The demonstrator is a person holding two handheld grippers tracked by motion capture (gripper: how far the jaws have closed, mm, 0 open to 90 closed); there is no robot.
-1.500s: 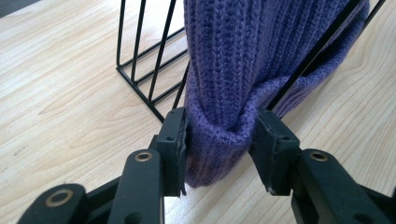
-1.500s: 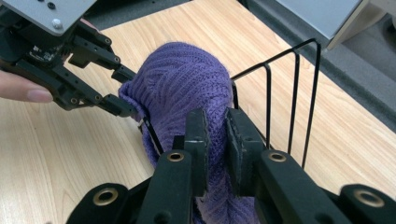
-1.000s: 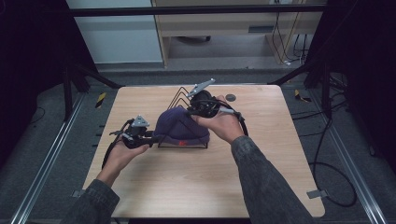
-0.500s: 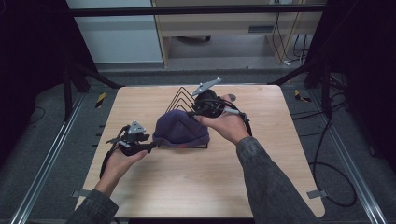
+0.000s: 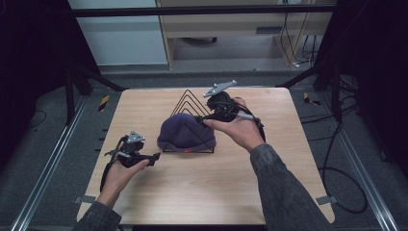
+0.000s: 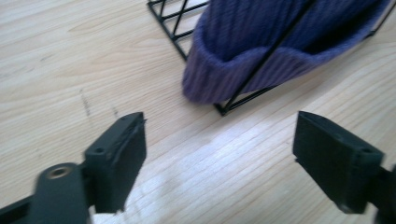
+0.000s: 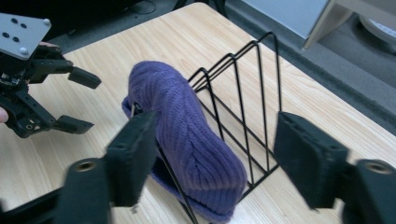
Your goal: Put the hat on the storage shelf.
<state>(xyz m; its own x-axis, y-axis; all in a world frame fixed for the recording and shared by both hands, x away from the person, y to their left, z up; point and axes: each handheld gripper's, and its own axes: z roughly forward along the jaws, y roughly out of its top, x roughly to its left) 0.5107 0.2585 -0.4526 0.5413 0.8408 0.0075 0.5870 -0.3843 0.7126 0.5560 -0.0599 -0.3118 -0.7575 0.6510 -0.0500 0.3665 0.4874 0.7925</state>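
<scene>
A purple knitted beanie [image 5: 185,132] hangs over the front wires of a black wire rack [image 5: 189,99] at the table's middle. My left gripper [image 5: 153,158] rests low, left of the hat and apart from it. Its jaws have just been opening and stand open in the left gripper view, with bare wood between them and the beanie [image 6: 261,42] ahead. My right gripper [image 5: 202,119] sits at the hat's upper right. Its jaws have just been opening too. They stand wide in the right gripper view, either side of the beanie [image 7: 187,135], pads off it.
The wooden table [image 5: 288,159] has bare wood in front and to the right. The rack's wires [image 7: 243,93] rise behind the hat. The left gripper [image 7: 70,98] shows at the far left of the right gripper view. Dark floor and cables surround the table.
Both grippers' jaws have opened and let go of the beanie. The left gripper has drawn back left and toward the person. The right hand has stayed by the hat.
</scene>
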